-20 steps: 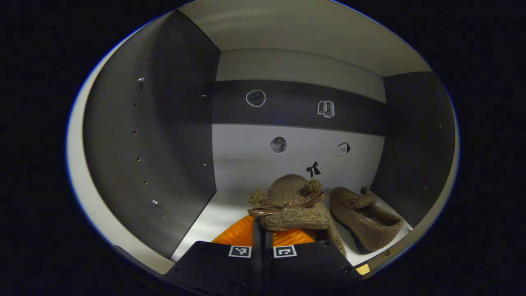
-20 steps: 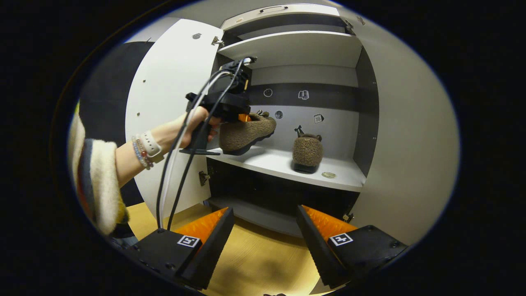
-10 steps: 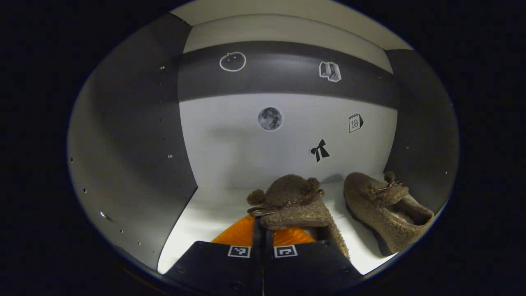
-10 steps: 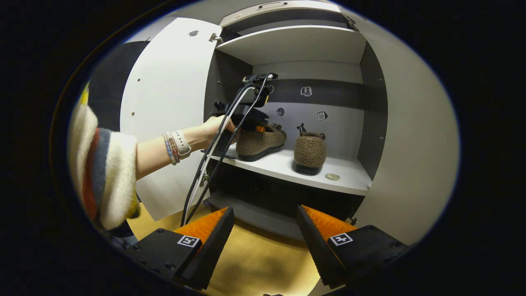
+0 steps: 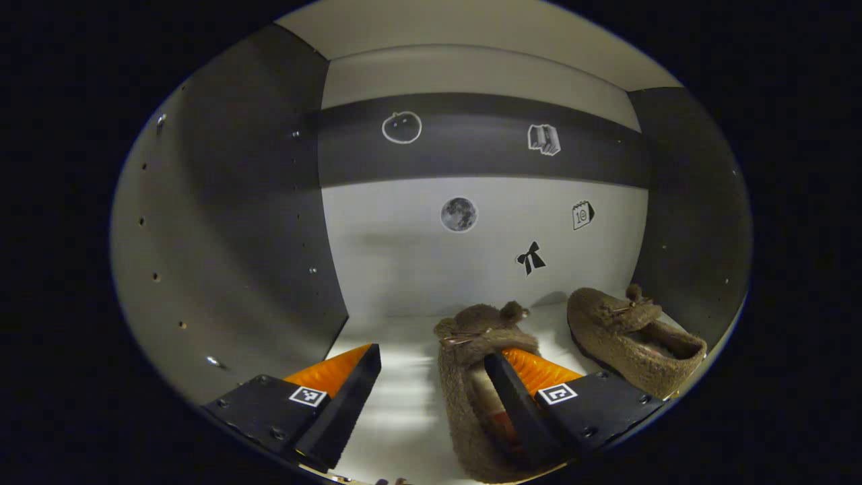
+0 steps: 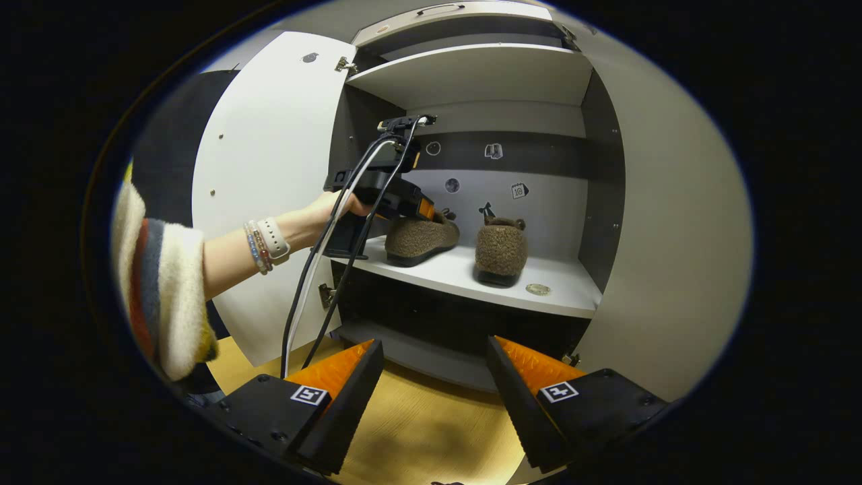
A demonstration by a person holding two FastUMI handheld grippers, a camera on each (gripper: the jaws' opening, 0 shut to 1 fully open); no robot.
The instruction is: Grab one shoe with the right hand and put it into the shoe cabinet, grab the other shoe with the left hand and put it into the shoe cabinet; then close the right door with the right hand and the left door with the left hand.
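Two brown fuzzy shoes stand on the white middle shelf (image 6: 465, 277) of the shoe cabinet. In the left gripper view, the nearer shoe (image 5: 465, 377) lies on the shelf under my left gripper (image 5: 431, 353), which is open; its right finger reaches into the shoe's opening and the left finger is off to the side. The other shoe (image 5: 626, 333) sits to the right. In the right gripper view, a hand holds the left gripper (image 6: 421, 212) over the left shoe (image 6: 421, 237), beside the right shoe (image 6: 500, 250). My right gripper (image 6: 434, 343) is open and holds nothing, out in front of the cabinet.
Both cabinet doors stand open: the left door (image 6: 269, 182) behind the person's sleeve (image 6: 161, 289), the right door (image 6: 667, 222) at the right. A small round disc (image 6: 538, 289) lies on the shelf's front right. Wooden floor (image 6: 417, 431) lies below, and cables hang from the left gripper.
My left gripper has opened and let go of the shoe, which now rests on the shelf. The right gripper has stayed almost still.
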